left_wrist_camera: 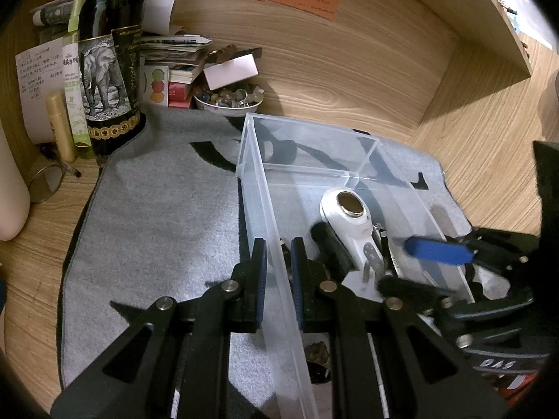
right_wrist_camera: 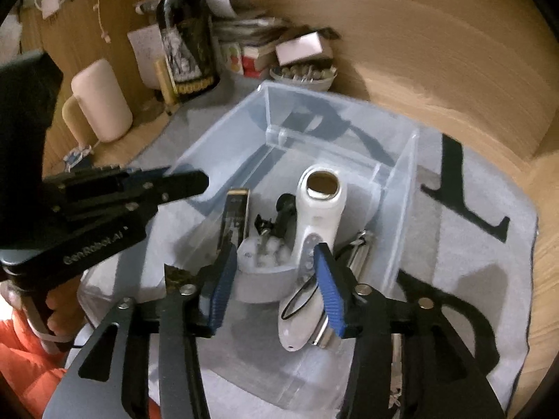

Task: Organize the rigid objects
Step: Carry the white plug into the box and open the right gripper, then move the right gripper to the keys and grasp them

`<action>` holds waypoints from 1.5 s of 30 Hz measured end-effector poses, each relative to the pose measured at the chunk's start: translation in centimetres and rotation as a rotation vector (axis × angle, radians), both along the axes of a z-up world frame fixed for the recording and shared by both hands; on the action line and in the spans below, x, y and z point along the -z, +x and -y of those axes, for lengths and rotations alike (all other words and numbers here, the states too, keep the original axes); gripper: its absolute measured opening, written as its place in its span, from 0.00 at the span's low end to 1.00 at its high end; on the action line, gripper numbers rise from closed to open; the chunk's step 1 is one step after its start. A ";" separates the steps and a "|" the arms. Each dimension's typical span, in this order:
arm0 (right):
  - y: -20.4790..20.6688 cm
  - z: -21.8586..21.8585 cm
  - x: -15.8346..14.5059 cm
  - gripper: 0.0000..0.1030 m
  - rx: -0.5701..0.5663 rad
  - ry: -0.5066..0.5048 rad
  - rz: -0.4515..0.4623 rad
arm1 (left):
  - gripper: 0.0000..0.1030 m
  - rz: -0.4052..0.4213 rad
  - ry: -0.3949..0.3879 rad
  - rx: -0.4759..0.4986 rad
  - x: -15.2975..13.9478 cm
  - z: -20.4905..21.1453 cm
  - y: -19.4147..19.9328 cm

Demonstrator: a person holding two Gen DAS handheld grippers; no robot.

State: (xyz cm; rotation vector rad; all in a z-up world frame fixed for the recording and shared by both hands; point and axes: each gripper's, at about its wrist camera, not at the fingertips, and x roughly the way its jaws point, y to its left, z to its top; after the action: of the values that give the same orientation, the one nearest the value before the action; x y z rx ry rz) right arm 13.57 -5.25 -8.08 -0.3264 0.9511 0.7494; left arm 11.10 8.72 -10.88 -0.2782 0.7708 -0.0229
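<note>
A clear plastic bin (left_wrist_camera: 258, 188) stands on a grey mat (left_wrist_camera: 157, 230). My left gripper (left_wrist_camera: 278, 279) is shut on the bin's left wall, one finger inside and one outside. In the bin lie a white handheld device with a round metal head (left_wrist_camera: 349, 216), a black cylinder (left_wrist_camera: 332, 248) and small metal tools. In the right wrist view my right gripper (right_wrist_camera: 276, 286) is open above the bin (right_wrist_camera: 401, 188), over the white device (right_wrist_camera: 314, 230) and a grey cup of small parts (right_wrist_camera: 265, 272). A flat black and gold case (right_wrist_camera: 234, 220) leans in the bin.
A dark wine bottle with an elephant label (left_wrist_camera: 108, 70) stands at the mat's back left, next to a bowl of small stones (left_wrist_camera: 227, 99), stacked booklets and a gold tube (left_wrist_camera: 61, 125). A pale jug (right_wrist_camera: 101, 101) stands left of the bin. Wooden walls and a shelf close the back.
</note>
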 end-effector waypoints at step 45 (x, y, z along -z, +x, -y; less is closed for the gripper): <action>-1.9 13.2 4.6 0.45 0.428 -0.037 -0.039 | 0.13 -0.002 0.004 0.002 -0.1 -0.2 0.0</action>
State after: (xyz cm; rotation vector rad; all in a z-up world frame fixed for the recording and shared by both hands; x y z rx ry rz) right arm 11.71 -18.47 -12.68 -0.1318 1.0291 0.3484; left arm 11.05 8.90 -10.79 -0.2736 0.7734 -0.0227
